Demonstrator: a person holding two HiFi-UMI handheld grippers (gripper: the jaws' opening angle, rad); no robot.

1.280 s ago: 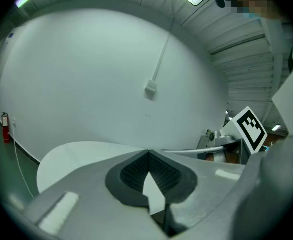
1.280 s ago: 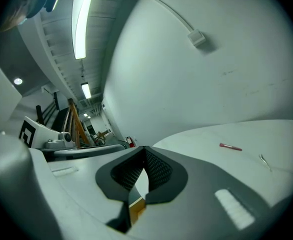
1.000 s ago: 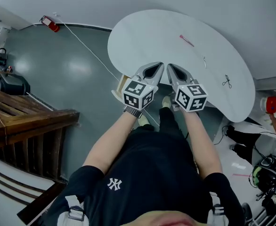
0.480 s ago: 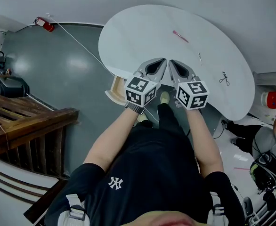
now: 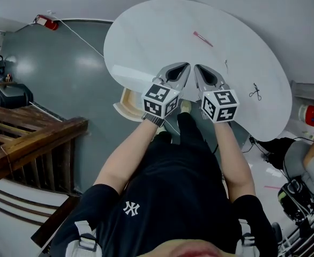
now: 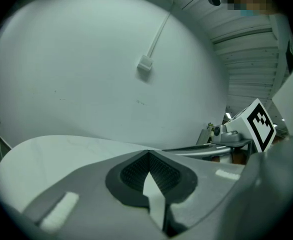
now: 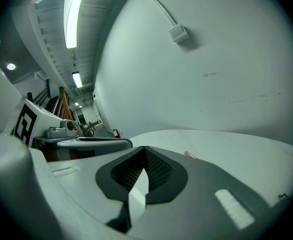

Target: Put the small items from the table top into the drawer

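While person closes in, table [image 5: 146, 31] sits larger and nearer than a second ago.
- Left gripper [image 5: 185, 66], right gripper [image 5: 197, 68]: unchanged, side by side at near edge, jaws together, empty.
- Pink pen [image 5: 202, 38] at 12 o'clock, scissors [image 5: 256, 92] at 3 o'clock.
- Drawer [image 5: 126, 103] at 9 o'clock.
- Approach only; no pick begun.

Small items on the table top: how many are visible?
3: a pink pen toward the far side, a thin grey piece nearer, and small scissors by the right edge. Others may be hidden from view.
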